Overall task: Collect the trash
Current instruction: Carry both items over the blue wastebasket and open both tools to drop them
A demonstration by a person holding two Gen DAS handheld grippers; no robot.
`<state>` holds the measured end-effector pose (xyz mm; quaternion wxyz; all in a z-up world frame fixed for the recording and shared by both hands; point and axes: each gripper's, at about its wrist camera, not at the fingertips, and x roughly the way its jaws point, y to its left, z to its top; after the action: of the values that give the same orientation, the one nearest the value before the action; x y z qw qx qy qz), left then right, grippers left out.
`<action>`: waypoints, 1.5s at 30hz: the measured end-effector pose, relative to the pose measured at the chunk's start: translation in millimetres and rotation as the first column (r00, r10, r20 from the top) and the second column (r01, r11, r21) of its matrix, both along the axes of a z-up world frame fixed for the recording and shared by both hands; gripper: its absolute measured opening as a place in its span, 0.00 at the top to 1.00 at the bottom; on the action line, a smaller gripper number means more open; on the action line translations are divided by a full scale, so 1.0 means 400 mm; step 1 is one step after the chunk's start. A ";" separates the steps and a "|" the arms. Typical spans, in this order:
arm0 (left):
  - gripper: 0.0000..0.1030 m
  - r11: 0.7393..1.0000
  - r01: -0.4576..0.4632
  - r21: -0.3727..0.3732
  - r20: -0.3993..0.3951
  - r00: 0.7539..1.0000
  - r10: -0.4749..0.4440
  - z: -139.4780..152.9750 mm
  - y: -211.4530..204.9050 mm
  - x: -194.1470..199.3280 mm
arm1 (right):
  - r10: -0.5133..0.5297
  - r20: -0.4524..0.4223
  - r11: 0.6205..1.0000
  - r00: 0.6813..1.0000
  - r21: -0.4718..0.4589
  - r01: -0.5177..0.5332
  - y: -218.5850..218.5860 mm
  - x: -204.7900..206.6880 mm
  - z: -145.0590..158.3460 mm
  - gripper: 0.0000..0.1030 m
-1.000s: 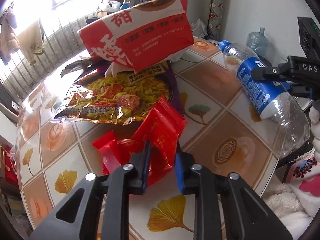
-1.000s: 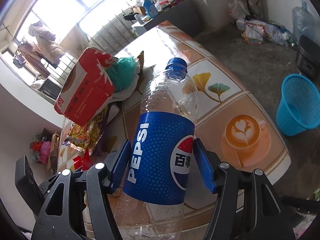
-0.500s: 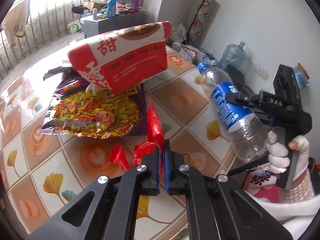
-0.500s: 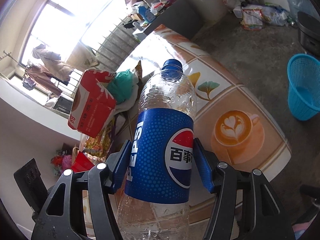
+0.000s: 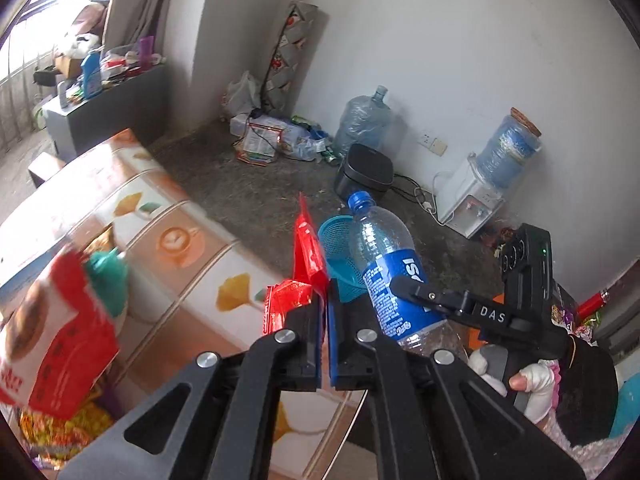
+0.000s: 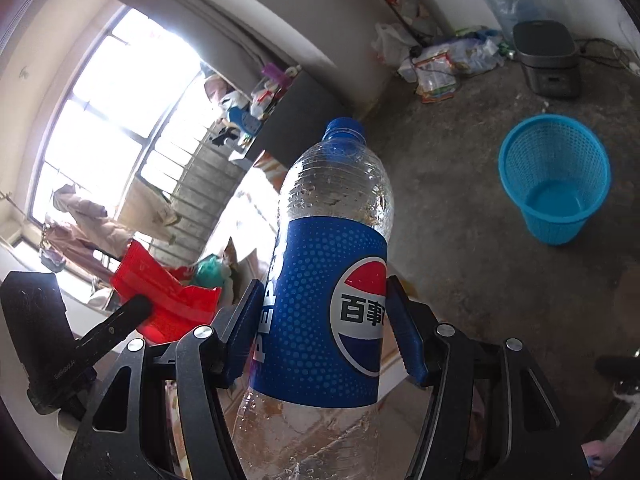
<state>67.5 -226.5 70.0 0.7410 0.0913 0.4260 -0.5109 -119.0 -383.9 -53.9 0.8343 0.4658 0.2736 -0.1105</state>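
Left wrist view: left gripper (image 5: 325,322), now pinched tight on the red wrapper (image 5: 306,256), has lifted off the table (image 5: 168,216) beside the right gripper (image 6: 326,320) clamping the Pepsi bottle (image 6: 332,264), both swung toward the blue basket (image 6: 554,178) on the floor beyond, so dumping comes next.

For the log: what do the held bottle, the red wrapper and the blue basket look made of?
Bottle: clear thin plastic, ribbed and see-through, with a glossy printed blue label and blue cap.
Red wrapper: probably plastic film, shiny, creased and translucent where light passes through.
Blue basket: moulded plastic, matte, with a lattice wall and solid base.
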 end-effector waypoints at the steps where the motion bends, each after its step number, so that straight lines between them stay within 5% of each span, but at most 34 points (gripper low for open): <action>1: 0.98 1.000 0.024 0.001 -0.005 1.000 -0.024 -0.001 -0.045 0.000 | -0.033 0.001 0.999 0.999 0.012 0.033 -0.022 -0.015 -0.007 0.44; 12: 0.98 0.962 0.254 0.100 -0.093 0.965 -0.245 -0.158 -0.510 0.005 | -0.286 -0.048 0.925 0.957 0.246 0.288 -0.223 -0.098 -0.160 0.44; 21: 0.96 0.927 0.314 0.203 -0.133 0.947 -0.292 -0.321 -0.839 -0.004 | -0.426 -0.117 0.760 0.897 0.492 0.425 -0.420 -0.082 -0.358 0.43; 22: 0.90 0.927 0.316 0.200 -0.131 0.947 -0.295 -0.331 -0.876 -0.010 | -0.440 -0.119 0.739 0.890 0.515 0.434 -0.444 -0.082 -0.380 0.43; 24: 0.42 0.933 0.296 0.203 -0.117 0.954 -0.277 -0.351 -0.930 -0.014 | -0.473 -0.131 0.686 0.871 0.566 0.457 -0.495 -0.076 -0.433 0.38; 27: 0.33 0.958 0.239 0.159 -0.064 0.971 -0.231 -0.351 -0.955 -0.024 | -0.498 -0.156 0.625 0.853 0.618 0.477 -0.558 -0.068 -0.511 0.35; 30: 0.28 0.956 0.259 0.138 -0.088 0.965 -0.249 -0.349 -0.940 -0.025 | -0.515 -0.193 0.584 0.835 0.634 0.507 -0.594 -0.060 -0.569 0.35; 35: 0.27 0.957 0.274 0.095 0.018 0.961 -0.276 -0.309 -0.877 -0.035 | -0.503 -0.243 0.605 0.829 0.586 0.539 -0.576 -0.067 -0.589 0.35; 45: 0.27 0.965 0.263 -0.020 0.095 0.961 -0.260 -0.176 -0.721 -0.058 | -0.490 -0.240 0.703 0.838 0.461 0.542 -0.527 -0.087 -0.559 0.35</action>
<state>44.3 -514.8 -0.3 0.6873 0.1578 0.3675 -0.6064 -154.0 -594.9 -277.7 0.6007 0.7214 0.1921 -0.2860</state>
